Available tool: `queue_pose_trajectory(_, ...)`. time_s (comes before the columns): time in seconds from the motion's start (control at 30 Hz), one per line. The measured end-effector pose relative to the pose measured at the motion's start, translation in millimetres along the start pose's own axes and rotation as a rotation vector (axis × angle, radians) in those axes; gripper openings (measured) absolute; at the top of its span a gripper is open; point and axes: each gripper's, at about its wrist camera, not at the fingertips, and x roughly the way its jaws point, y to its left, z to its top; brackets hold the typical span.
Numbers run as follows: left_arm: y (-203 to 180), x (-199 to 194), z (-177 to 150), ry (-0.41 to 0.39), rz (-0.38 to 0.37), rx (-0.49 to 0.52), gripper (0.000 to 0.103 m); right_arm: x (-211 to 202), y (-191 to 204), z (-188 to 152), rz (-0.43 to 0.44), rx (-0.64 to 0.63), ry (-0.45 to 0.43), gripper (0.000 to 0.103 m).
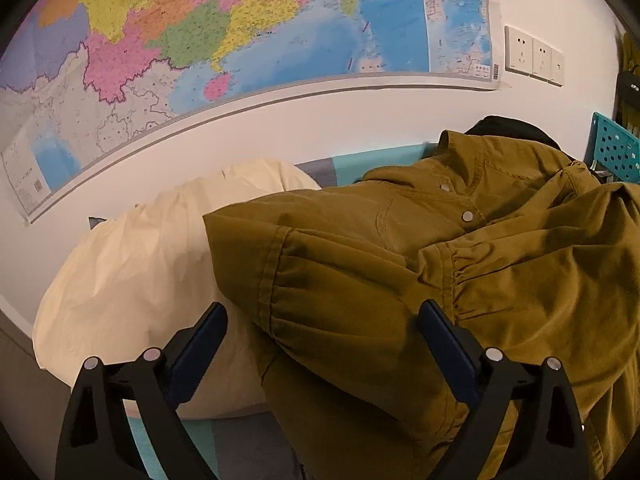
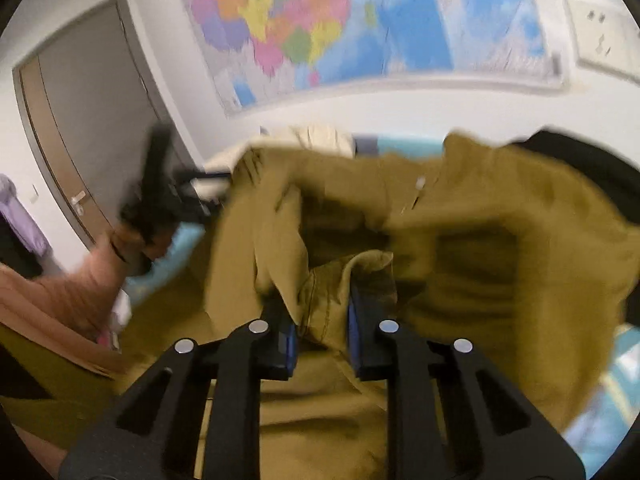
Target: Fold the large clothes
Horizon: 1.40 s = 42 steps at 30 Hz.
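Observation:
An olive-brown jacket (image 1: 440, 264) with snap buttons lies spread on the bed, collar toward the wall. My left gripper (image 1: 324, 320) is open, its fingers apart over a gathered sleeve cuff at the jacket's left edge. In the right wrist view the same jacket (image 2: 500, 240) is blurred and bunched. My right gripper (image 2: 322, 312) is shut on a fold of the jacket's fabric, held between the blue pads (image 2: 286, 340). The left gripper (image 2: 168, 196) and the person's hand show at the left of the right wrist view.
A cream pillow (image 1: 132, 276) lies left of the jacket against the wall. The bed sheet (image 1: 376, 162) is teal and grey. A wall map (image 1: 240, 40), wall sockets (image 1: 534, 56), a teal perforated basket (image 1: 612, 152) and a door (image 2: 88, 120) surround the bed.

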Motion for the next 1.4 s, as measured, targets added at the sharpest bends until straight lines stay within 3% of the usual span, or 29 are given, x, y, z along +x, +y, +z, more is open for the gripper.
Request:
queue_pose_trajectory(0.13,-2,-4,14,-0.046,-0.005,-0.011,0.092,-54,-20,37,-0.137,0.041,0.016,0.018)
queue_pose_trajectory(0.27,-11,7,30,-0.042,0.012,-0.039,0.092,-63,-54,52,-0.305,0.051,0.19,0.02)
queue_pose_trajectory(0.33,-17,19,32,-0.019,0.029,-0.034,0.092,-50,-75,48,-0.358,0.112,0.254,0.026)
queue_pose_trajectory(0.4,-23,33,30,0.008,0.085,-0.011,0.092,-37,-87,38,-0.355,0.152,0.281,0.044)
queue_pose_trajectory(0.5,-21,49,27,0.046,0.138,-0.008,0.092,-27,-96,22,-0.313,0.163,0.242,0.066)
queue_pose_trajectory(0.6,-16,52,25,0.05,0.14,-0.019,0.092,-31,-99,5,-0.277,0.171,0.182,0.076)
queue_pose_trajectory(0.67,-18,51,26,0.047,0.149,-0.006,0.092,-35,-101,-8,-0.269,0.169,0.136,0.076)
queue_pose_trajectory(0.73,-20,52,26,0.045,0.157,0.005,0.092,-32,-106,-16,-0.263,0.203,0.088,0.066)
queue_pose_trajectory(0.8,-24,54,28,0.047,0.171,0.015,0.092,-29,-111,-19,-0.2,0.26,0.077,0.014)
queue_pose_trajectory(0.87,-24,53,29,0.045,0.17,0.013,0.092,-37,-104,-16,-0.172,0.267,0.057,0.003)
queue_pose_trajectory(1.07,-23,53,25,0.036,0.158,0.016,0.092,-88,-103,-6,-0.096,0.384,0.011,0.003)
queue_pose_trajectory(1.13,-26,59,26,0.041,0.165,0.023,0.094,-80,-115,-7,-0.205,0.408,0.066,0.003)
queue_pose_trajectory(1.2,-31,64,27,0.042,0.179,0.025,0.095,-62,-125,-13,-0.222,0.426,0.097,0.007)
queue_pose_trajectory(1.3,-34,65,26,0.043,0.196,0.035,0.096,-44,-131,-22,-0.314,0.429,0.126,0.012)
queue_pose_trajectory(1.33,-34,63,26,0.043,0.19,0.035,0.096,-45,-129,-23,-0.31,0.414,0.097,0.016)
queue_pose_trajectory(1.4,-32,54,22,0.038,0.175,0.039,0.096,-57,-120,-21,-0.4,0.392,0.031,0.044)
